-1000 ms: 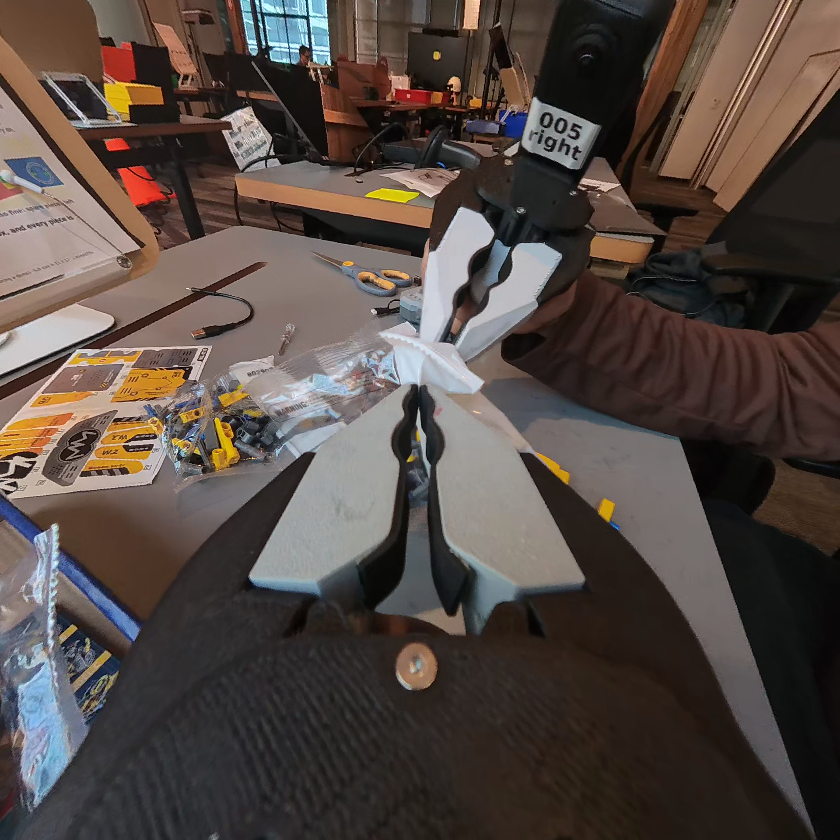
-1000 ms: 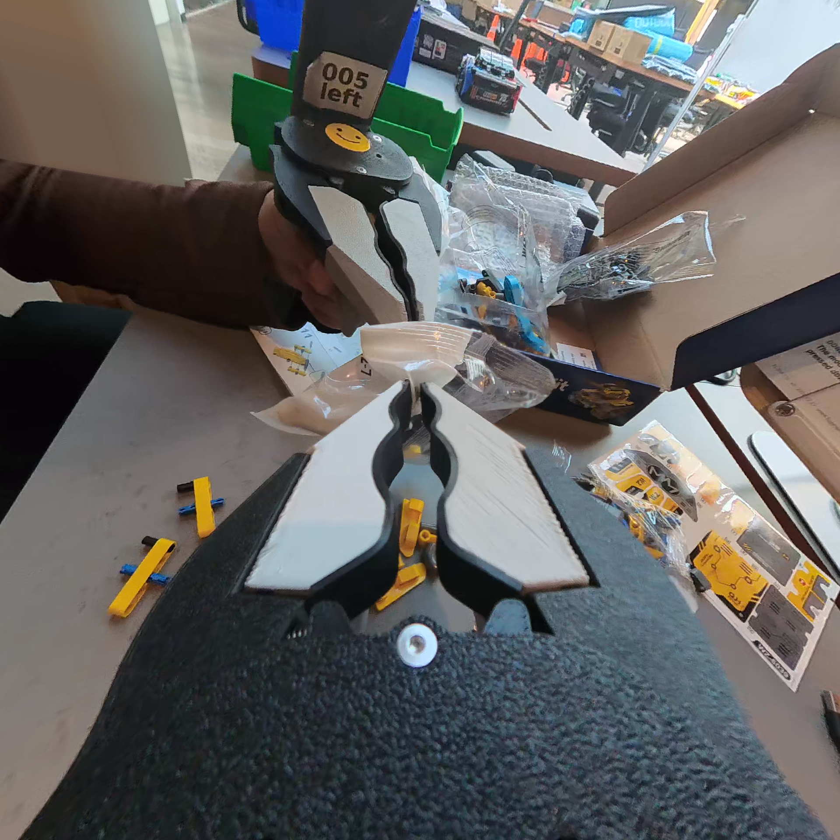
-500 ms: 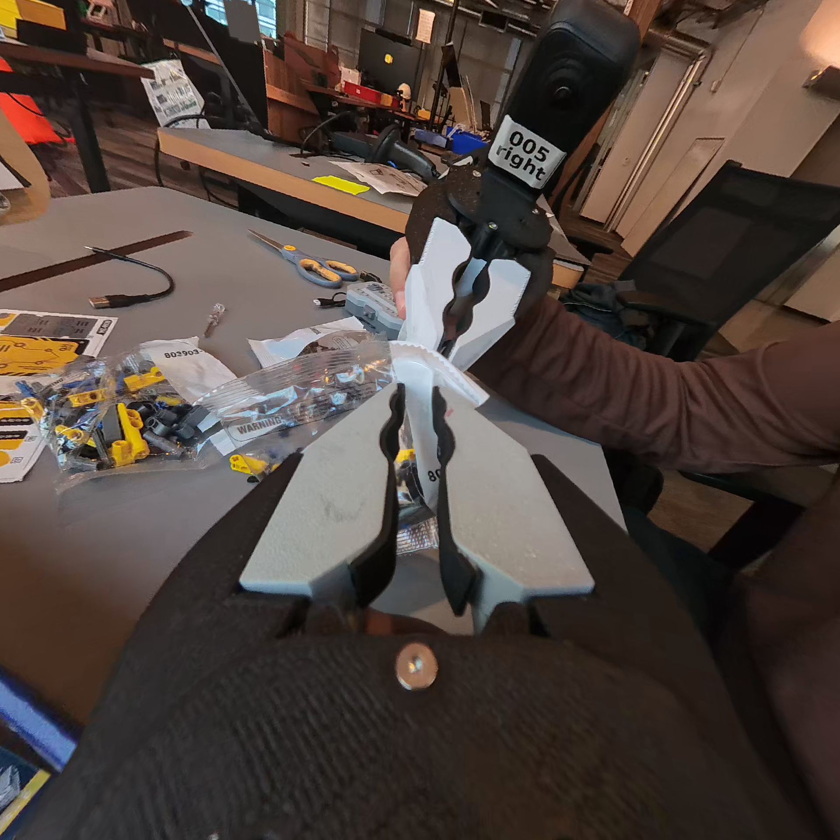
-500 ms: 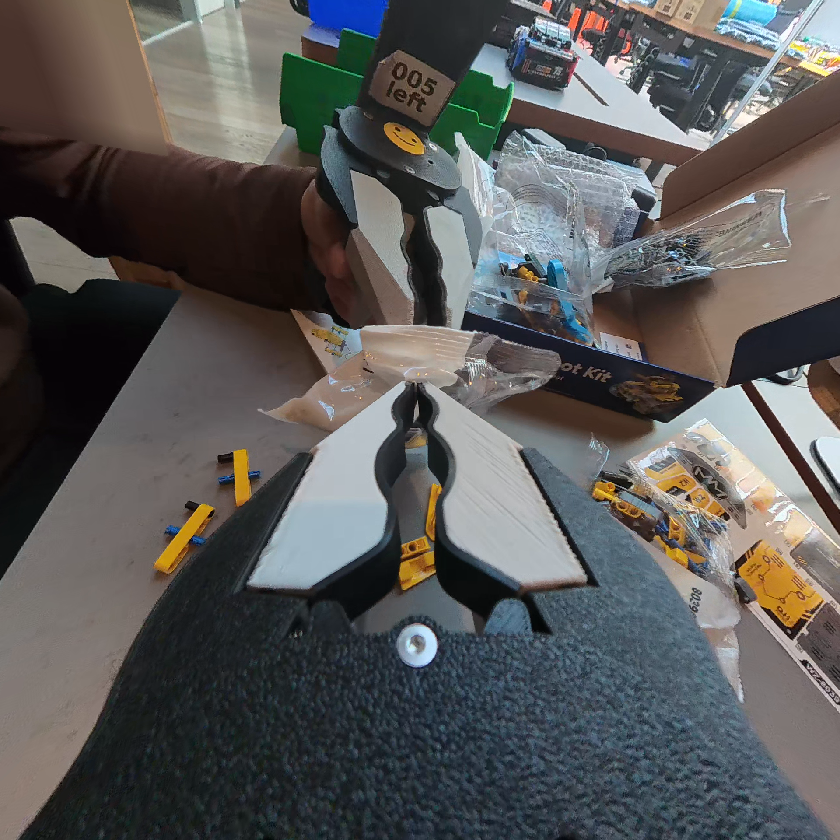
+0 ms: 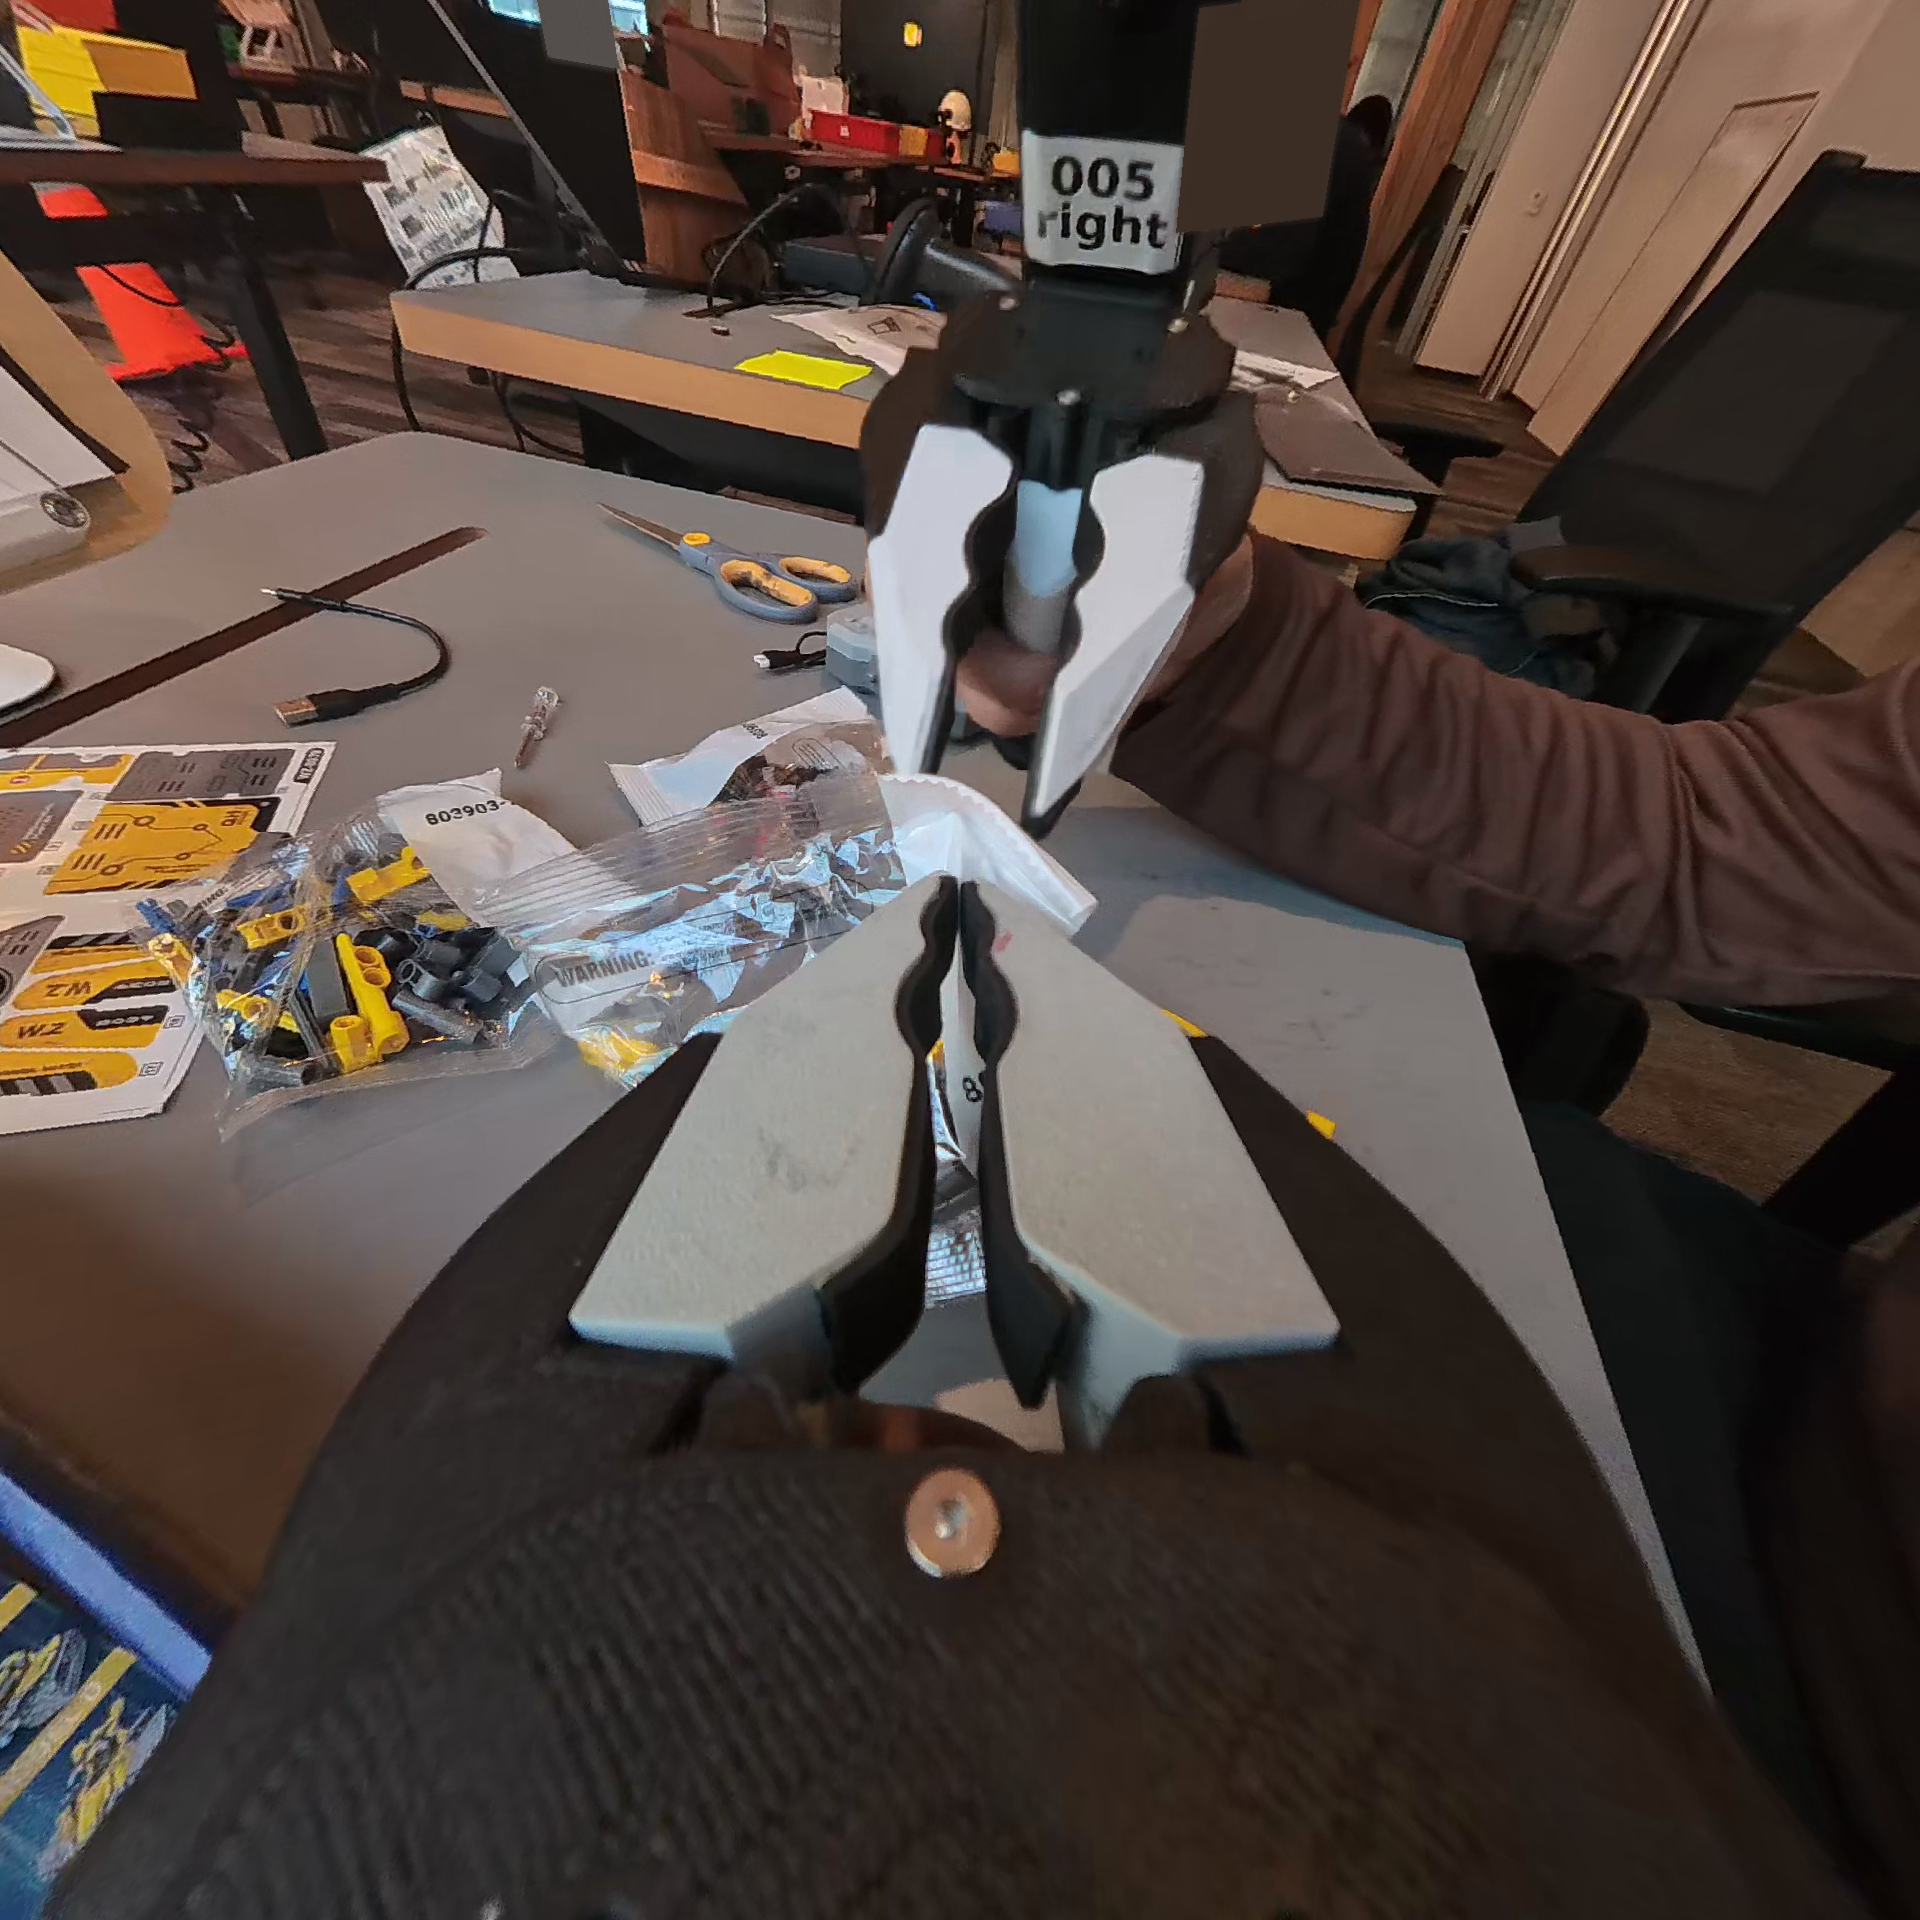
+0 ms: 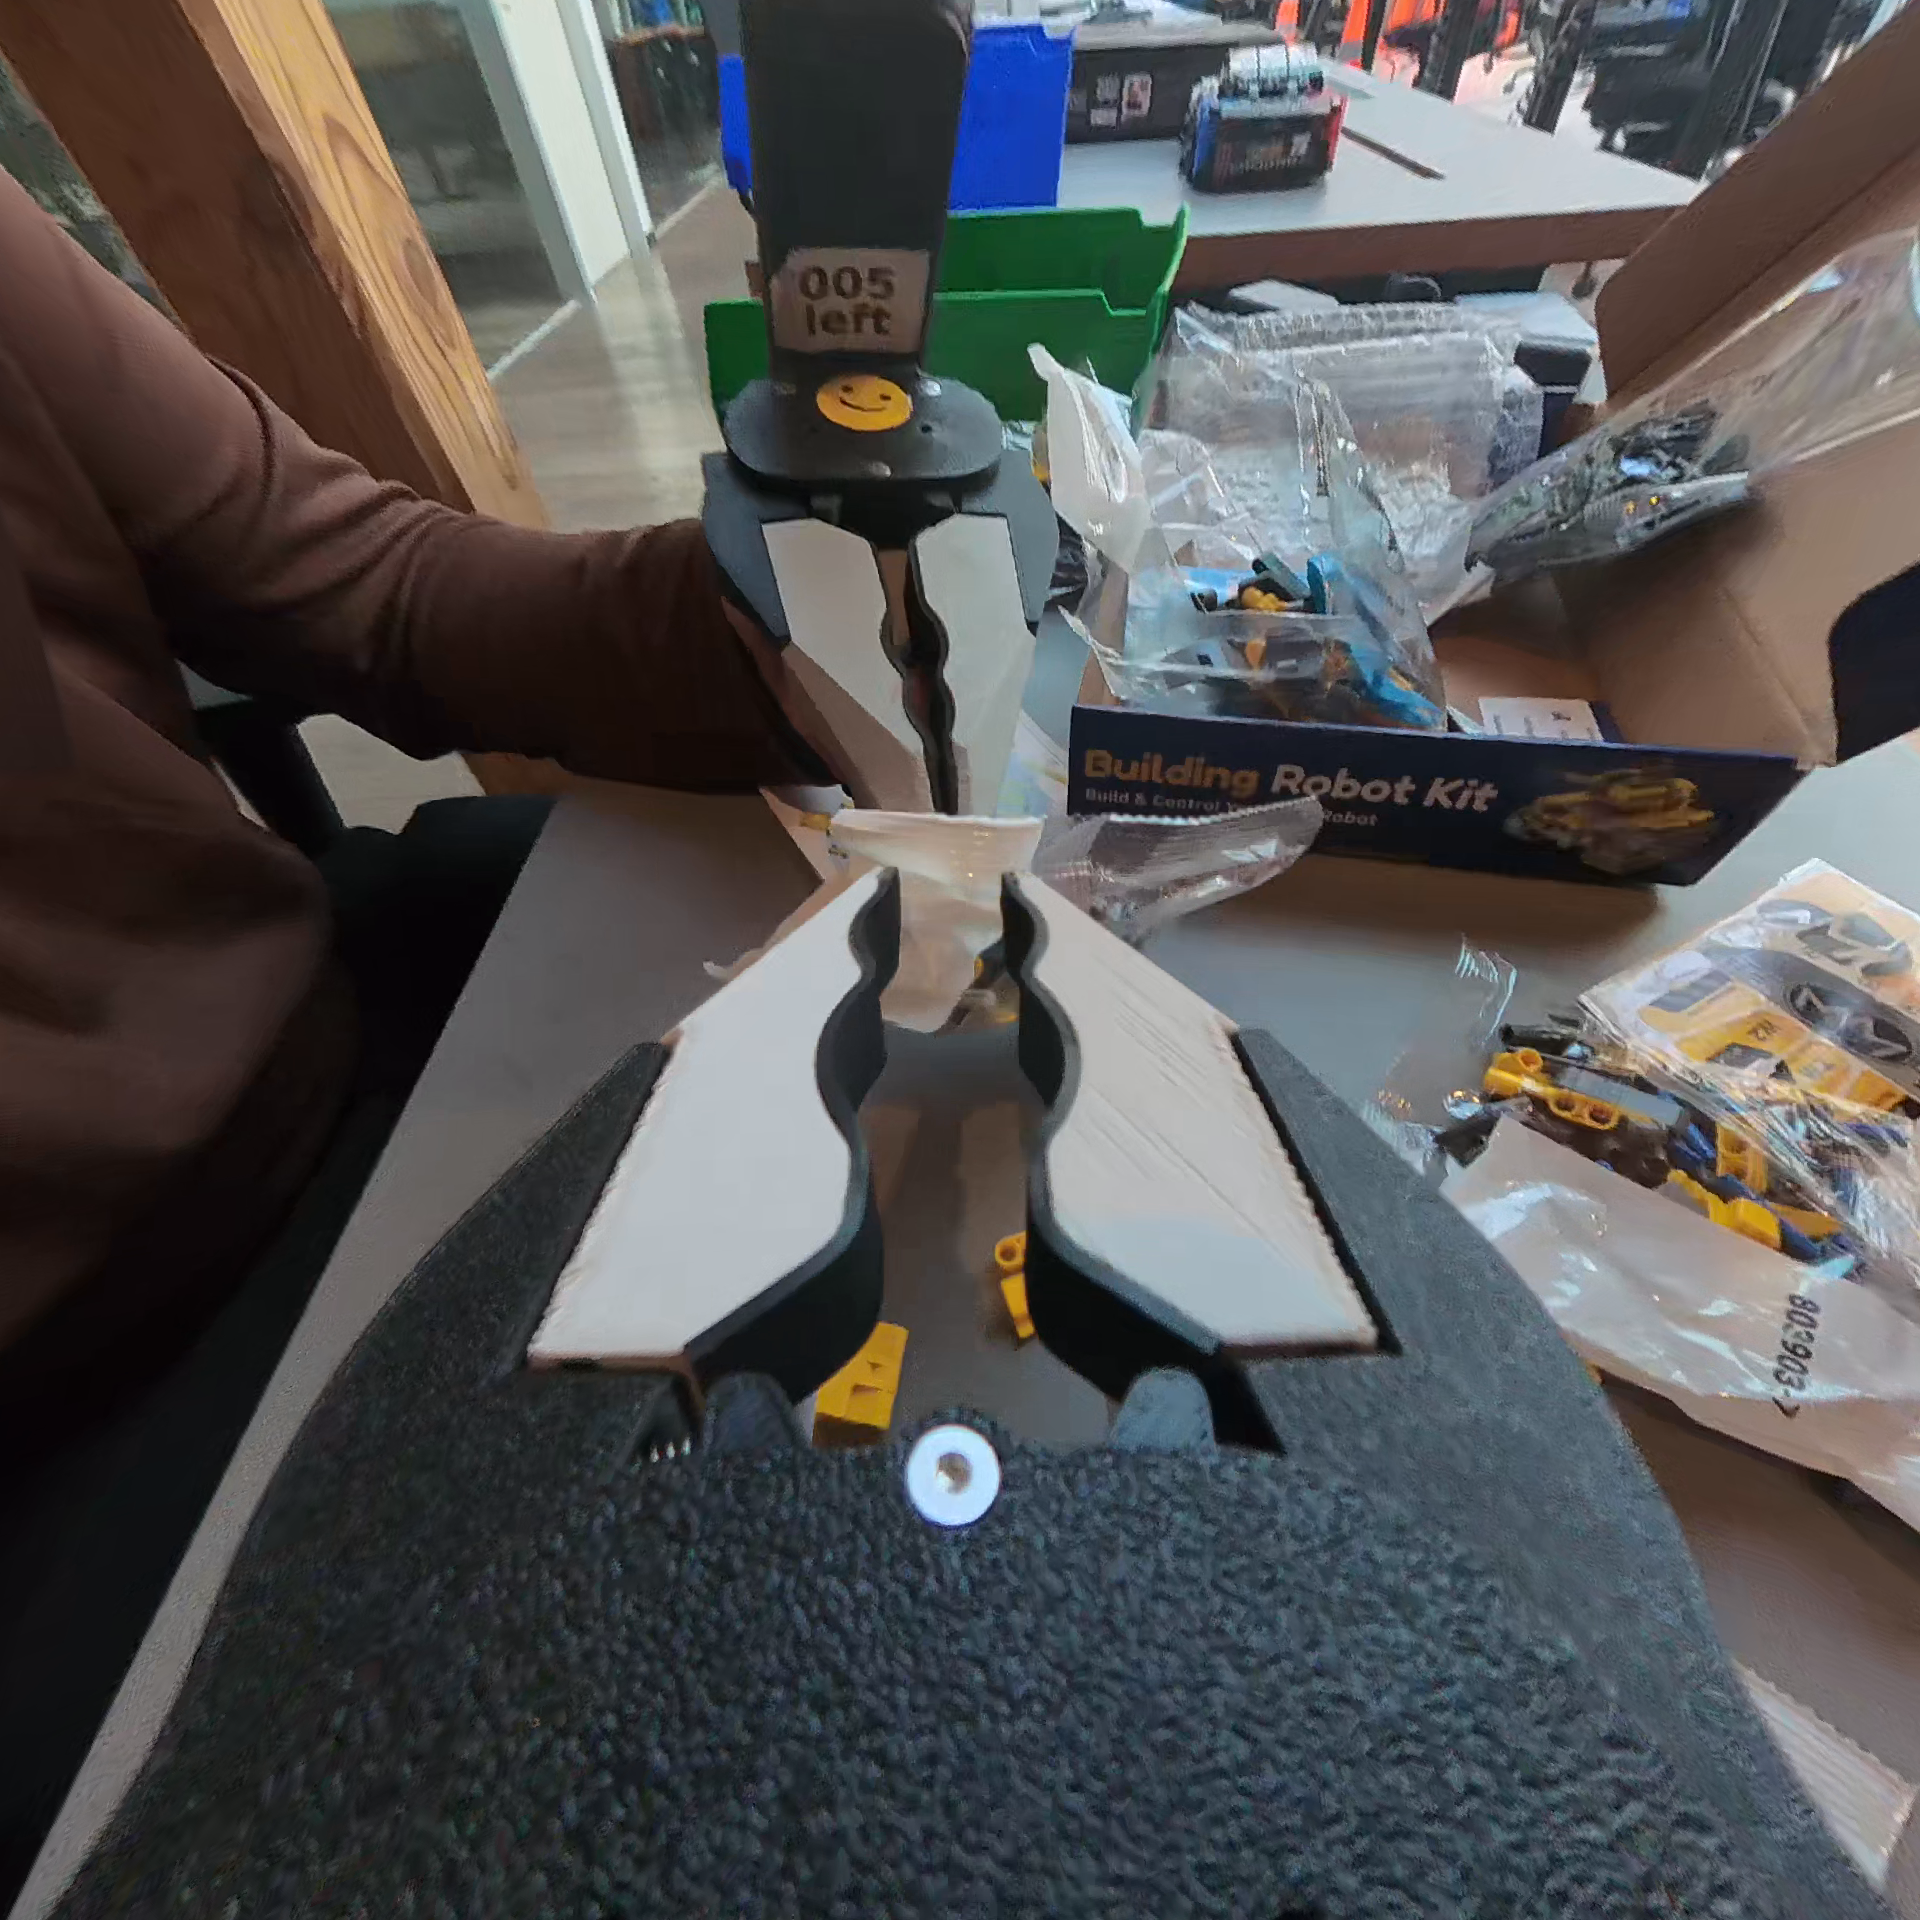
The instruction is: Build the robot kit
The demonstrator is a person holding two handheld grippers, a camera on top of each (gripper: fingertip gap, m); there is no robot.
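My left gripper [image 5: 954, 896] is shut on the white end of a clear plastic bag [image 5: 707, 914] of small parts and holds that end just above the grey table [image 5: 1299, 977]. The rest of the bag trails left onto the table. My right gripper [image 6: 948, 888] is open, with its jaws on either side of the bag's white edge [image 6: 935, 836] and not gripping it. In the left wrist view the right gripper [image 5: 977, 795] points down at the bag from the far side. In the right wrist view the left gripper [image 6: 943, 795] is shut just behind the bag.
A second bag of yellow, blue and grey parts [image 5: 332, 987] lies on a sticker sheet [image 5: 125, 831]. Scissors [image 5: 758, 571], a USB cable [image 5: 353, 686] and a small screwdriver [image 5: 535, 712] lie farther back. An open box [image 6: 1434, 790] holds more bags. Loose yellow parts [image 6: 862, 1382] lie under my right gripper. My left and right fingertips are right by each other.
My right gripper has opened and let go of the bag's white edge. My left gripper stays shut on the bag. Both grippers now point more squarely at each other.
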